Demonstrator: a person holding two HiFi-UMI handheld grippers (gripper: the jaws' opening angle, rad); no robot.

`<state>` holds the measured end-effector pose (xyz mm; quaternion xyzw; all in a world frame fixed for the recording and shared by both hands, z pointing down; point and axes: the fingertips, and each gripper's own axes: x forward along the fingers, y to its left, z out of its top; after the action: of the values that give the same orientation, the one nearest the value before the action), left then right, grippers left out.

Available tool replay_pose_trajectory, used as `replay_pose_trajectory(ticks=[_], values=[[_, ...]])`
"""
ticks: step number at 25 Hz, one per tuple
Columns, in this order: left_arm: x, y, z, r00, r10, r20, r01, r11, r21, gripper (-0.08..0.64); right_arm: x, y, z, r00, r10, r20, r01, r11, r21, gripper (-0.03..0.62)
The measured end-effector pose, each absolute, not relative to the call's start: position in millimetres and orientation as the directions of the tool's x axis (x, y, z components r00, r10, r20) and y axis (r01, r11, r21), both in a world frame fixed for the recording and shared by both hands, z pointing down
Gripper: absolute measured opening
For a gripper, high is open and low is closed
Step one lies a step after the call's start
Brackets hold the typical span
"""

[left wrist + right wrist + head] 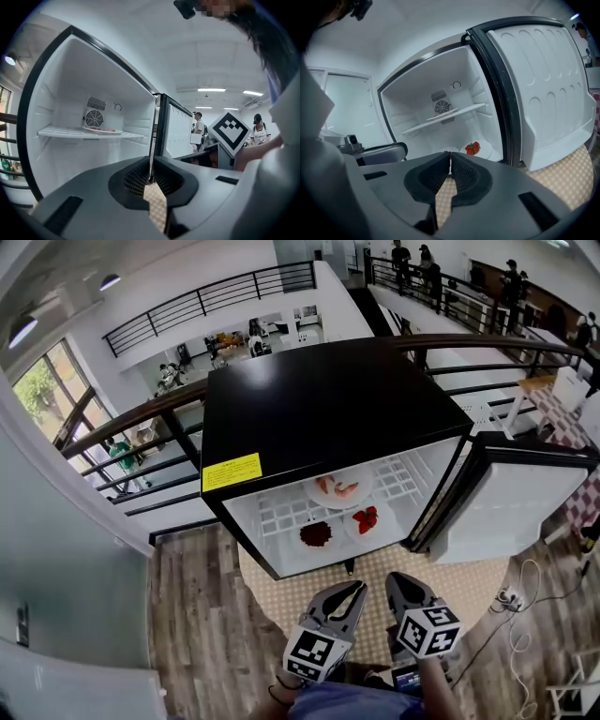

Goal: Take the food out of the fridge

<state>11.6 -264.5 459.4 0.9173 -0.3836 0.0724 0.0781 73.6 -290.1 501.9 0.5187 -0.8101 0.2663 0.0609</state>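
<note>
Open fridge [328,409] with strawberries [366,518] and two more plates of food [339,488] inside. In front, left gripper [357,587] and right gripper [397,579], jaws pressed together, holding nothing.

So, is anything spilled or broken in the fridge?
Nothing looks odd. The fridge door is open. The shelf plate, the strawberry plate and the dark-food plate all sit flat, nothing spilled.

grey left claw [354,592] and right claw [401,585], black-white marker cubes [317,652].
</note>
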Motion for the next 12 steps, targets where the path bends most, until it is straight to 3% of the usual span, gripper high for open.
replay_pose_trajectory(ticks=[12], values=[[-7, -323, 499, 0.745, -0.629, 0.221, -0.647, -0.763, 0.008, 0.023, 74, -374, 578, -0.383, -0.792, 0.475, -0.872, 0.141, -0.469, 0.025]])
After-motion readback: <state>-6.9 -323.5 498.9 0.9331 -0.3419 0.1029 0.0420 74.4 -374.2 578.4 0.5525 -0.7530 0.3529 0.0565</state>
